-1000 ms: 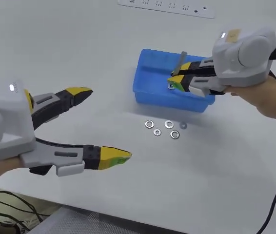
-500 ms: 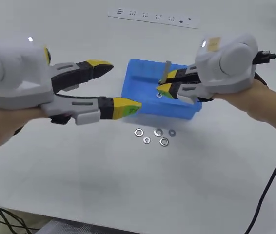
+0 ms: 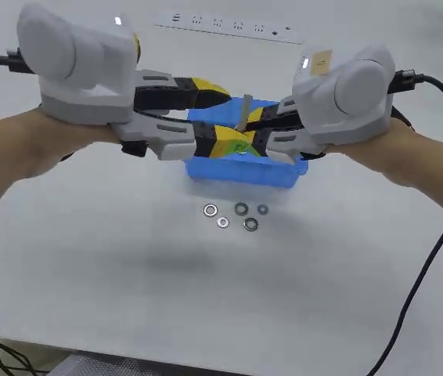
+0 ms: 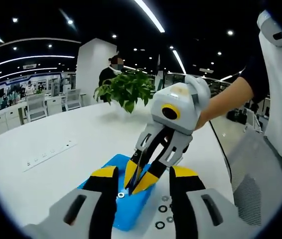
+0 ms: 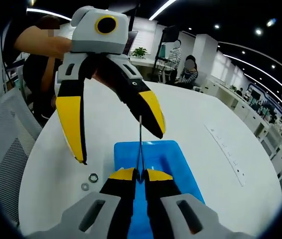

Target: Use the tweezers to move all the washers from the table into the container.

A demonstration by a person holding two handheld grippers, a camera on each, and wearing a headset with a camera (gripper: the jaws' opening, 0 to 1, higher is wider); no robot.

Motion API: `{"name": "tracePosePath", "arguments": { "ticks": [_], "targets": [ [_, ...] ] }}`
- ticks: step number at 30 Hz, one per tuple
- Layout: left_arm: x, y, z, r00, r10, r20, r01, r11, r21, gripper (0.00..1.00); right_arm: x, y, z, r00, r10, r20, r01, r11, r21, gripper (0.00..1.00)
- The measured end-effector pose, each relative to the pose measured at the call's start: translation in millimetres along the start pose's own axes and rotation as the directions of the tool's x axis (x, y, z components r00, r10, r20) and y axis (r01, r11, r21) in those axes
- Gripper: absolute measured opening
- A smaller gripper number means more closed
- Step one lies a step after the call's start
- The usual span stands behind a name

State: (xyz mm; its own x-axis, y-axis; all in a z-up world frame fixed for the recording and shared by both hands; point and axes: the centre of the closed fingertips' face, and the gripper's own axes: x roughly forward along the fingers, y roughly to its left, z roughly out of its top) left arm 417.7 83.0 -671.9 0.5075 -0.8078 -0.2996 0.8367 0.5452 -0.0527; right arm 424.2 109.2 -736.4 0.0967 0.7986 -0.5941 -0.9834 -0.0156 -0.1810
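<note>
The right gripper point(image 3: 253, 131) has its jaws pinched together on a pair of thin metal tweezers point(image 3: 243, 116), which stick out past the yellow fingertips and stand over the blue container point(image 3: 241, 171). In the right gripper view the tweezers rise as a narrow blade from between the closed jaws, with the container lying just behind them on the white counter point(image 3: 127, 274).

The left gripper point(image 3: 233, 119) faces it from the opposite side with its jaws spread wide and nothing between them. Its yellow tips reach in over the near left part of the container, close to the right gripper's tips; I cannot tell whether the two grippers touch.

Five washers point(image 3: 241, 208) lie in a loose cluster on the counter just in front of the container, apart from both grippers. In the left gripper view one more small ring point(image 4: 121, 195) shows against the blue by the tweezers' tip; whether the tweezers grip it or it rests inside the container I cannot tell.

A white power strip point(image 3: 229, 26) lies along the far edge of the counter, well behind the container. A black cable point(image 3: 433, 258) trails from the right gripper down across the counter
</note>
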Motion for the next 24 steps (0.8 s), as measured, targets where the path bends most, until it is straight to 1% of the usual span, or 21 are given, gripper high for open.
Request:
{"name": "tracePosePath", "arguments": {
  "ticks": [1,3,5,8,9,11,12,14,16,17,18,19,20,22,23,24],
  "targets": [
    [1.8,-2.0,1.6,1.0000,-0.005,-0.005,0.005,1.000,0.009,0.43,0.2,0.5,0.2,1.0000,0.002,-0.001,-0.002,1.000,-0.003,0.08],
    [5.2,-8.1,4.2,0.9991,-0.040,-0.014,0.040,0.999,-0.007,0.42,0.5,1.0,0.0,1.0000,0.006,-0.007,-0.006,1.000,-0.015,0.08],
    [5.7,-5.4,4.5,0.9986,-0.038,-0.036,0.040,0.998,0.046,0.40,0.5,1.5,0.2,0.9999,0.010,-0.006,-0.010,1.000,-0.014,0.08],
    [4.8,-4.6,7.7,0.9977,-0.056,-0.039,0.057,0.997,0.047,0.28,-0.1,0.6,0.3,0.9999,0.009,-0.006,-0.009,1.000,-0.015,0.08],
    [4.7,-4.0,8.9,0.9975,-0.058,-0.040,0.060,0.997,0.049,0.26,-0.3,0.3,0.3,0.9999,0.009,-0.006,-0.009,1.000,-0.014,0.08],
    [4.8,-6.0,10.2,0.9954,-0.082,-0.049,0.083,0.996,0.024,0.25,-1.2,0.3,0.3,0.9999,0.014,-0.004,-0.014,1.000,-0.010,0.08],
    [4.7,-5.9,12.0,0.9954,-0.083,-0.047,0.085,0.995,0.048,0.23,-1.5,0.6,-0.1,0.9999,0.014,-0.006,-0.014,1.000,-0.011,0.08],
    [4.4,-5.7,13.5,0.9943,-0.090,-0.056,0.094,0.994,0.061,0.20,-2.6,0.7,-0.7,0.9998,0.016,-0.010,-0.016,1.000,-0.017,0.08],
    [4.1,-8.2,13.0,0.9916,-0.111,-0.067,0.116,0.991,0.072,0.17,-3.1,0.6,-0.1,0.9998,0.017,-0.008,-0.018,1.000,-0.017,0.08],
    [4.2,-9.0,12.3,0.9902,-0.118,-0.075,0.123,0.990,0.074,0.17,-3.2,0.1,-0.1,0.9998,0.016,-0.009,-0.016,1.000,-0.021,0.08],
    [4.4,-10.1,11.1,0.9884,-0.124,-0.087,0.131,0.988,0.084,0.17,-3.3,-0.1,-0.1,0.9998,0.016,-0.009,-0.016,1.000,-0.021,0.08],
    [4.8,-12.1,10.8,0.9864,-0.132,-0.097,0.142,0.984,0.108,0.17,-3.2,0.1,0.7,0.9998,0.020,-0.005,-0.020,1.000,-0.016,0.08],
    [5.2,-13.5,11.1,0.9855,-0.137,-0.100,0.148,0.982,0.115,0.17,-3.1,0.4,0.8,0.9997,0.022,-0.005,-0.022,1.000,-0.016,0.08],
    [5.2,-13.3,11.1,0.9851,-0.135,-0.106,0.148,0.981,0.126,0.15,-3.0,0.5,0.7,0.9996,0.023,-0.013,-0.024,0.999,-0.033,0.08],
    [4.7,-12.8,10.5,0.9846,-0.134,-0.112,0.149,0.979,0.138,0.12,-3.0,1.2,1.0,0.9996,0.025,-0.014,-0.025,0.999,-0.034,0.08],
    [4.7,-12.8,10.5,0.9846,-0.134,-0.112,0.149,0.979,0.138,0.11,-3.1,1.6,1.4,0.9995,0.027,-0.013,-0.028,0.999,-0.032,0.08]
  ]
}}
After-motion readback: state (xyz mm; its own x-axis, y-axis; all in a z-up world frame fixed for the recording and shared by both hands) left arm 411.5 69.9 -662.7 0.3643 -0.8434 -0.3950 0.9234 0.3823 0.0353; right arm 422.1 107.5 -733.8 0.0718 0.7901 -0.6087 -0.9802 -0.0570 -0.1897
